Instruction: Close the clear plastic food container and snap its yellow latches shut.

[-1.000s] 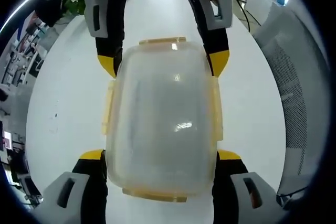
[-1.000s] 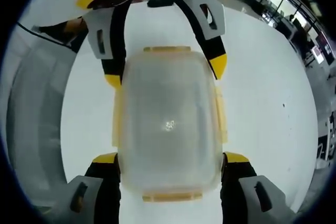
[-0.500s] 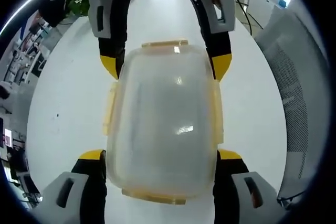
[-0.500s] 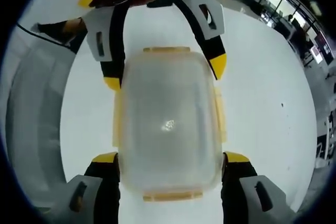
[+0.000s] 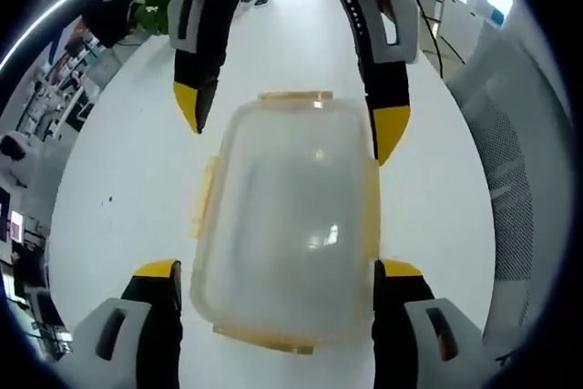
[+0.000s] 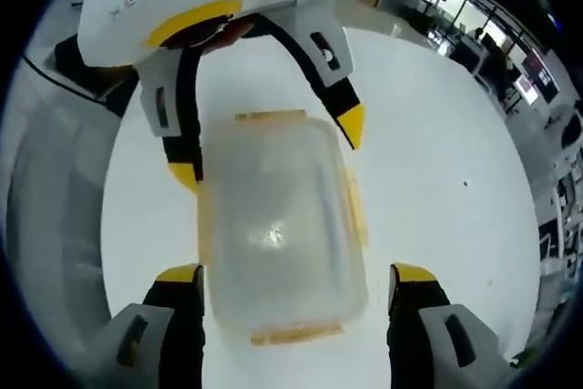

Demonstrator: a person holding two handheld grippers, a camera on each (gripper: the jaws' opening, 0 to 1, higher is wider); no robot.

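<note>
A cloudy clear plastic food container is edged by translucent yellow latches. Grey-and-black gripper jaws are tipped in bright yellow. A plain white round table is seen underneath.

The clear plastic food container lies flat on the white table. Its cloudy lid is on top and looks closed. Yellow latches run along all four sides, two short ones at the ends and two long ones at the sides. The long side latches lie flat against the box.
</note>
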